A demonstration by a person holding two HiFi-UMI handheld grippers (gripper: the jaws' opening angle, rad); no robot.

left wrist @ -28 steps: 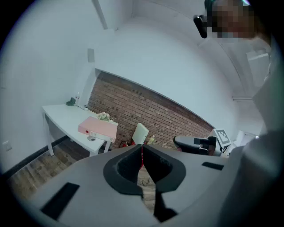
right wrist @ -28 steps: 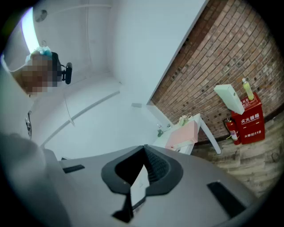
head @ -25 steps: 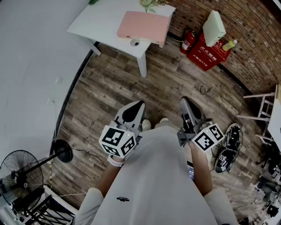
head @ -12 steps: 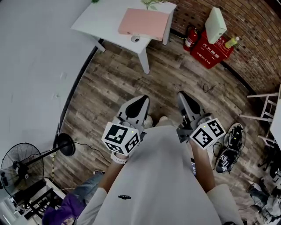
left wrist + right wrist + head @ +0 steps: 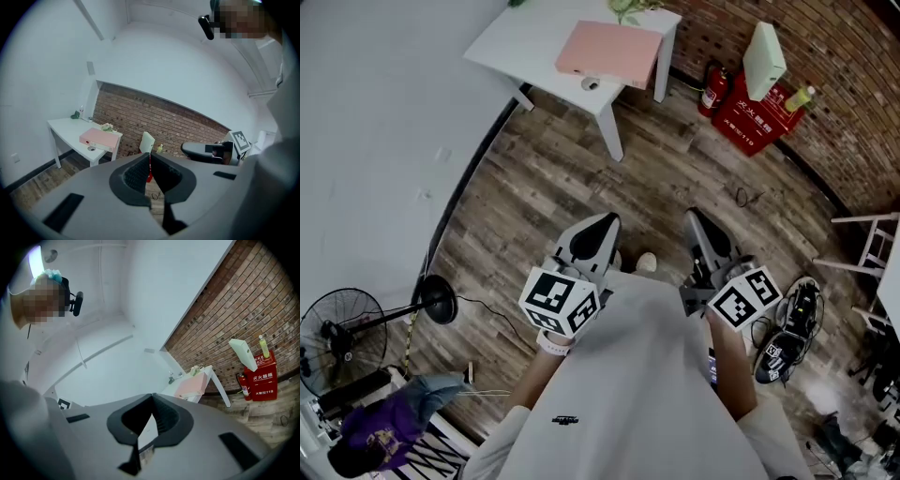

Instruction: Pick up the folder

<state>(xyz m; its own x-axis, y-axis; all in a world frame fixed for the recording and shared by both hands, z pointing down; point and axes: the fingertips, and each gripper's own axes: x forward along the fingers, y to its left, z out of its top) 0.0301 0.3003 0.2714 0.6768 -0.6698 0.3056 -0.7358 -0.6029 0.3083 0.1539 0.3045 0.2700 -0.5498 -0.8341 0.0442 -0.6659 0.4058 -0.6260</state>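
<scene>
Left gripper [image 5: 598, 232] and right gripper [image 5: 701, 230] are fully closed and empty. I hold both near my body, since the pink folder [image 5: 609, 52] lies well apart, flat at the surface's [image 5: 520, 42] brick-wall end.

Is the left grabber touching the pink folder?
Apart. In the head view, the left gripper is by the person's body; wooden floor lies between it and the folder on the table.
</scene>
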